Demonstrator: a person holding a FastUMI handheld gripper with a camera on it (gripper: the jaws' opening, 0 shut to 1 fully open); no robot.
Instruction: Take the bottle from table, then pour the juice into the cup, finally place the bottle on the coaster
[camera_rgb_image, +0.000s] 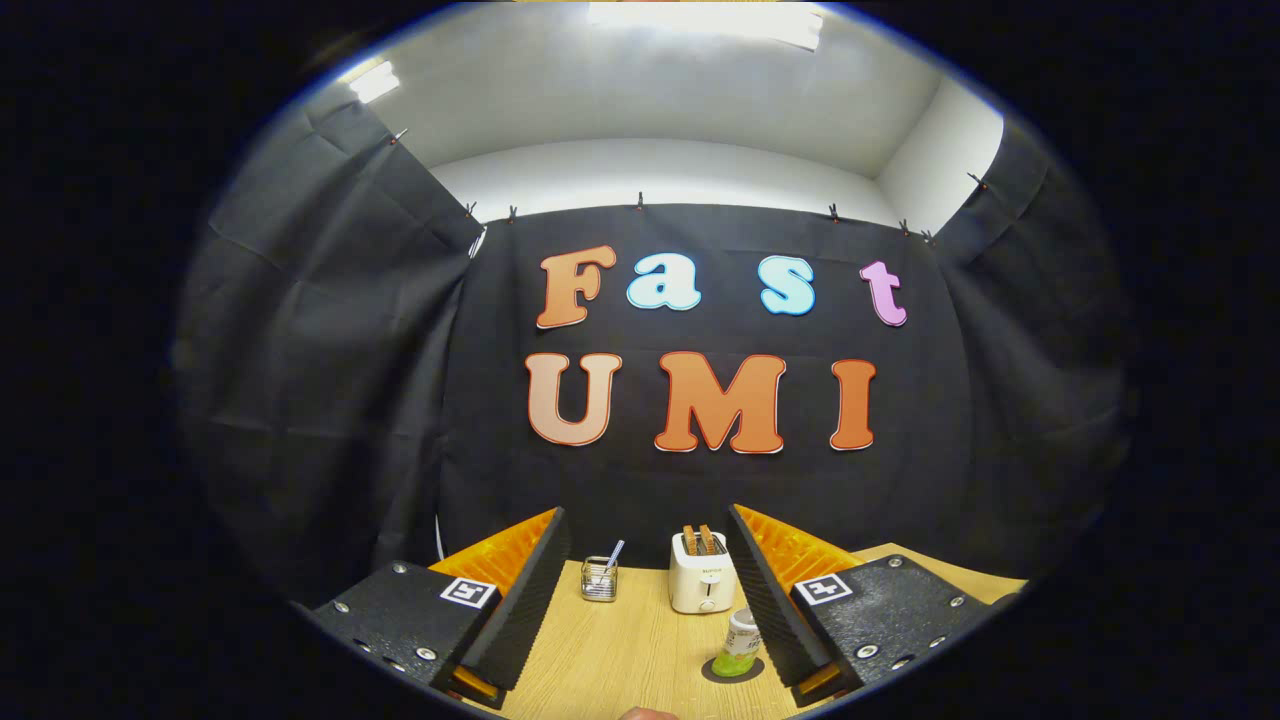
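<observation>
Showing the gripper (648, 560) with its fingers spread wide and nothing held between them, above a wooden table (620, 650). The bottle (740, 645), with greenish liquid and a pale cap, stands upright on a dark round coaster (716, 671) in the lower centre of the frame, within the gap and just beside the right finger's inner face. Farther back between the fingers stand a white toaster (703, 575) and a glass cup (599, 578) holding a straw.
</observation>
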